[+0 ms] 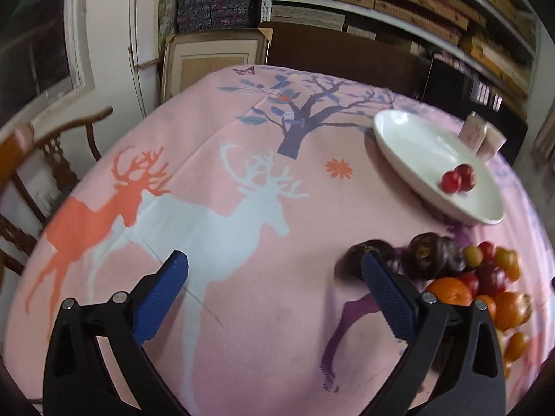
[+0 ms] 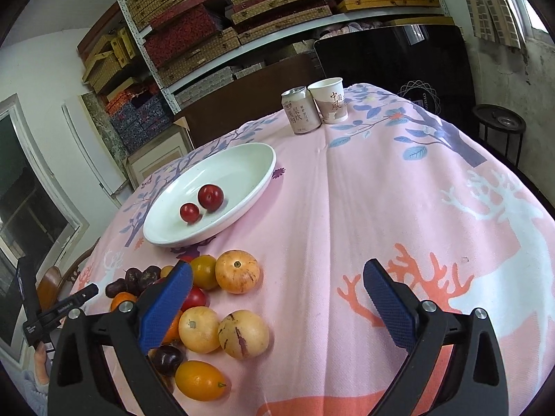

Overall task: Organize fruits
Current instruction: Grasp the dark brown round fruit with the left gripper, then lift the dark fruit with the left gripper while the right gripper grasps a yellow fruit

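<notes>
A white oval dish [image 2: 242,163] [image 1: 409,138] on the pink tablecloth holds two red plums [image 2: 210,197] [image 1: 458,177]. In front of it lies a pile of fruit [image 2: 208,312] [image 1: 485,277]: yellow striped melons, oranges, red plums and dark purple fruits. My right gripper [image 2: 277,277] stands open over the cloth with nothing between its fingers; its left finger [image 2: 170,305] covers part of the pile. My left gripper [image 1: 274,270] is open too and holds nothing. Its right finger [image 1: 388,298] stands in front of a dark purple fruit [image 1: 367,253].
A drink can [image 2: 301,111] and a paper cup [image 2: 329,100] stand at the table's far edge. Shelves of stacked boxes [image 2: 242,17] fill the wall behind. A wooden chair [image 1: 45,159] stands at the table's left side. The other hand-held gripper [image 2: 52,312] shows at the left edge.
</notes>
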`<state>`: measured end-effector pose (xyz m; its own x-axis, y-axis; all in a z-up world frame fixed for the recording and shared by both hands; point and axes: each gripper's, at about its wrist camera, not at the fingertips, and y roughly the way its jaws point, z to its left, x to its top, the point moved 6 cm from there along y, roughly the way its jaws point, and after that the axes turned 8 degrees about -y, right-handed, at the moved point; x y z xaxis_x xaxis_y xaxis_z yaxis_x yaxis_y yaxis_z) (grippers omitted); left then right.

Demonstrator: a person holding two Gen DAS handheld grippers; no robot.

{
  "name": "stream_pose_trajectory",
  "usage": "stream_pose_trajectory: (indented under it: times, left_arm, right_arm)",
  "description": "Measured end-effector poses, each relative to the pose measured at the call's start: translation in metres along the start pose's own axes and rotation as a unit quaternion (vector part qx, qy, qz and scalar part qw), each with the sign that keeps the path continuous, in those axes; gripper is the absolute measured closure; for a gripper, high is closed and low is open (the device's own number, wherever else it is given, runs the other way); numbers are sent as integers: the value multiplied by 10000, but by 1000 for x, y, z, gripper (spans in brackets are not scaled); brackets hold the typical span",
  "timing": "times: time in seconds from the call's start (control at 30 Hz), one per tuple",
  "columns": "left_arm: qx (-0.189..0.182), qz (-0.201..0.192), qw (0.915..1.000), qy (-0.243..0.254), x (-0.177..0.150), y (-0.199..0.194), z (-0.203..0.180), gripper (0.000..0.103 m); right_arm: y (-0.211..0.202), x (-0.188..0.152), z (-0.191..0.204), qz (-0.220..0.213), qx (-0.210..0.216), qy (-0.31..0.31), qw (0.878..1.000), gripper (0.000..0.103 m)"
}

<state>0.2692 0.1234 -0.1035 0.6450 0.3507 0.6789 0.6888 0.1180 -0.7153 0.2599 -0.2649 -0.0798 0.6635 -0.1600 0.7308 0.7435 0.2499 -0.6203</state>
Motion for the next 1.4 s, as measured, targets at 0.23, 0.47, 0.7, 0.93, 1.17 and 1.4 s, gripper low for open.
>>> stream_pose_trajectory:
  times: [0.23, 0.47, 0.7, 0.93, 1.17, 1.4]
  left_arm:
    - [264, -59, 9946, 1001, -16, 3, -36, 4]
    - [38, 187, 9939, 1084, -22, 12, -46, 4]
    - [-264, 577, 9924, 1051, -23, 34, -53, 6]
    - [-526, 628, 9888, 1245, -25, 37, -64, 59]
    - [-538, 637, 9910, 1046, -23, 36, -55, 61]
    - [-428, 613, 9916, 1051, -22, 36, -53, 60]
  right_arm:
    - [-1, 0, 0, -18, 30, 9, 10000, 3]
    - [0, -1, 2, 18, 9, -44, 10000, 3]
    - [2, -3, 2, 65, -12, -62, 10000, 3]
    - [3, -3, 4, 83, 23, -98, 9999, 3]
    - [4, -8, 19, 170, 197, -444, 9987, 3]
    - [-1, -36, 45, 536, 262, -1130, 9918, 5]
